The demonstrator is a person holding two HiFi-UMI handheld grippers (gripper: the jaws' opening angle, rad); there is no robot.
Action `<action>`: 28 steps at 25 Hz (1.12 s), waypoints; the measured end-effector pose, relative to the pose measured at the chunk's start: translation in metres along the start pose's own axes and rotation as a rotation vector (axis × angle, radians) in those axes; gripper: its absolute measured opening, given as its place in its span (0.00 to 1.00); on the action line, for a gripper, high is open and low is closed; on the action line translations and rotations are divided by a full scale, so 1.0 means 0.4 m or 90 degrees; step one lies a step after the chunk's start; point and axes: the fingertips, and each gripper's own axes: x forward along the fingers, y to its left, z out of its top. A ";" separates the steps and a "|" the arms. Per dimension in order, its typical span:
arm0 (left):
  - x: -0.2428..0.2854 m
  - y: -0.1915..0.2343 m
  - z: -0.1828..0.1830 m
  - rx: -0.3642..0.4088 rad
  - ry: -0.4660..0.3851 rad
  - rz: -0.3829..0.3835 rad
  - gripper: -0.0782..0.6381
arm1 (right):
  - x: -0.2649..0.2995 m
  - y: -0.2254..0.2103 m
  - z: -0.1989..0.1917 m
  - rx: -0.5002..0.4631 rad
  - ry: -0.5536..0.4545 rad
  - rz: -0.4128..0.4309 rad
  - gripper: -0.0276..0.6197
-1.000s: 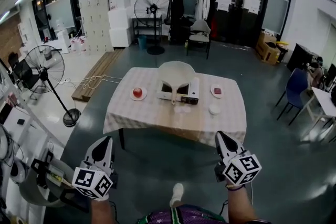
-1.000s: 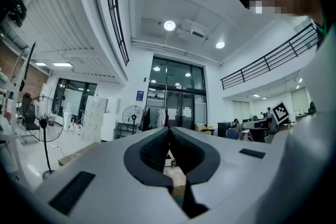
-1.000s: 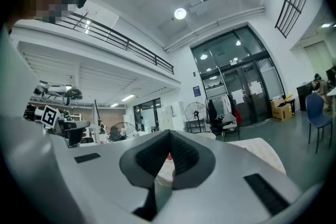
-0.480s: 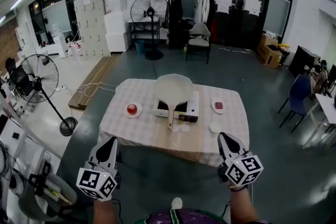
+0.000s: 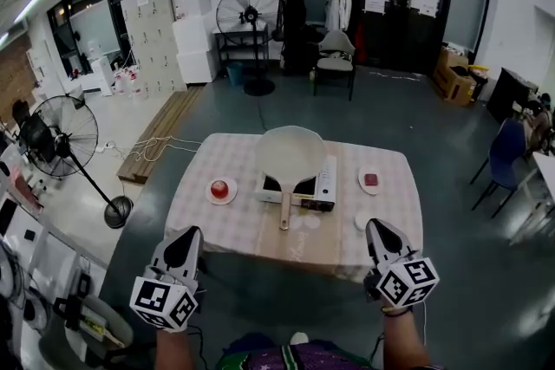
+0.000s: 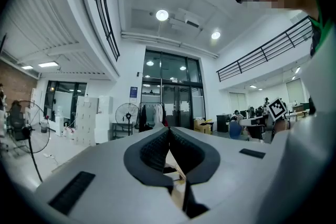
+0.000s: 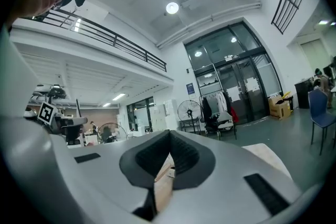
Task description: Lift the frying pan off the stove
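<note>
A pale frying pan (image 5: 290,153) rests on a white portable stove (image 5: 303,190) in the middle of a cloth-covered table (image 5: 243,225), its wooden handle (image 5: 284,210) pointing toward me. My left gripper (image 5: 188,238) is held low at the left, short of the table's near edge, its jaws shut with nothing between them. My right gripper (image 5: 377,230) hovers at the right by the table's near right corner, also shut and empty. In both gripper views the jaw tips (image 6: 168,129) (image 7: 169,134) meet, aimed over the table.
A plate with a red fruit (image 5: 221,189) lies left of the stove, a small plate with something red (image 5: 370,180) to its right, and a white disc (image 5: 362,221) near the right edge. Standing fans (image 5: 61,130) (image 5: 247,13), a chair (image 5: 336,56) and a blue chair (image 5: 507,165) surround the table.
I have come closer to the table, which now sits lower and larger in the head view. Both grippers stay shut and keep their places at the bottom of the view.
</note>
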 end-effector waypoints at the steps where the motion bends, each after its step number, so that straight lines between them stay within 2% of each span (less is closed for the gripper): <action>1: 0.016 0.014 -0.001 -0.003 -0.001 0.000 0.14 | 0.021 -0.002 -0.003 -0.001 0.003 -0.001 0.05; 5: 0.105 0.088 -0.015 -0.012 -0.004 -0.013 0.14 | 0.126 -0.009 -0.004 -0.006 0.012 -0.011 0.05; 8: 0.185 0.157 -0.013 0.003 -0.006 -0.029 0.14 | 0.202 -0.009 0.008 -0.012 0.003 -0.031 0.05; 12: 0.287 0.249 -0.003 0.021 -0.004 -0.070 0.14 | 0.310 0.014 0.021 0.001 -0.011 -0.060 0.05; 20: 0.474 0.446 -0.006 0.025 -0.017 -0.142 0.14 | 0.551 0.083 0.040 -0.026 -0.033 -0.094 0.05; 28: 0.614 0.552 -0.010 0.028 -0.015 -0.192 0.14 | 0.640 0.056 0.057 -0.045 -0.055 -0.179 0.06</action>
